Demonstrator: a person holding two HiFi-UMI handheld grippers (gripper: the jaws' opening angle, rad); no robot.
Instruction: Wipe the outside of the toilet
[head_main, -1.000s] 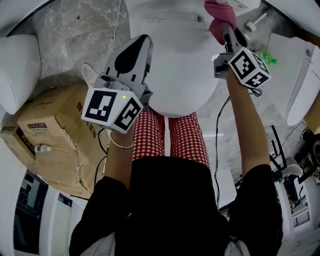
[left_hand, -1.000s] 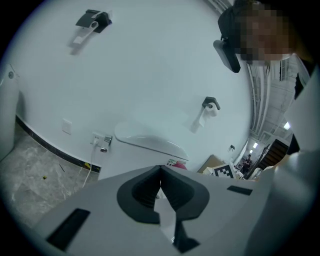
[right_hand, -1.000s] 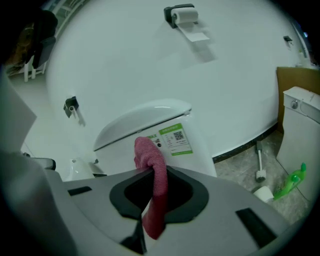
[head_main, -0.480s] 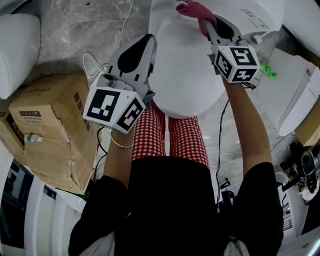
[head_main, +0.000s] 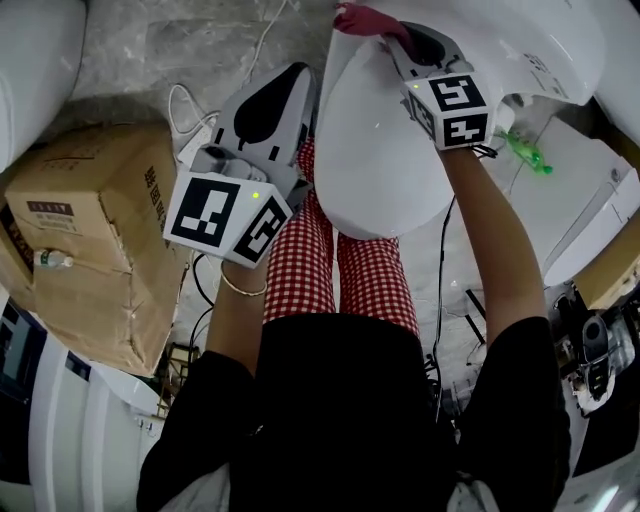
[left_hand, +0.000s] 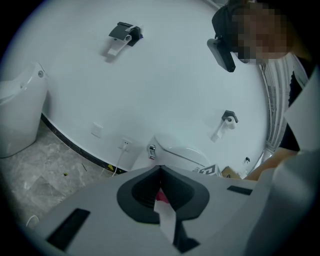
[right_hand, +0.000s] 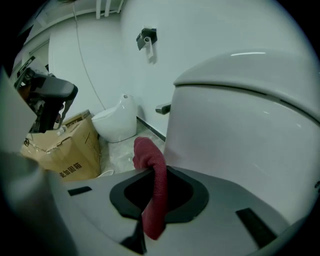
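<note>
Right gripper (head_main: 400, 45) — jaws clamped on a red cloth (head_main: 362, 17) — at the toilet's (head_main: 380, 150) far side; left gripper (head_main: 298, 82), jaws together, empty, nearer left.

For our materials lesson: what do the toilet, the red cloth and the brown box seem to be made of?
Toilet: likely glazed ceramic, smooth white with glossy highlights.
Red cloth: soft, fuzzy textile, perhaps terry; it droops limply.
Brown box: matte cardboard, probably; creased, with printed lettering.
</note>
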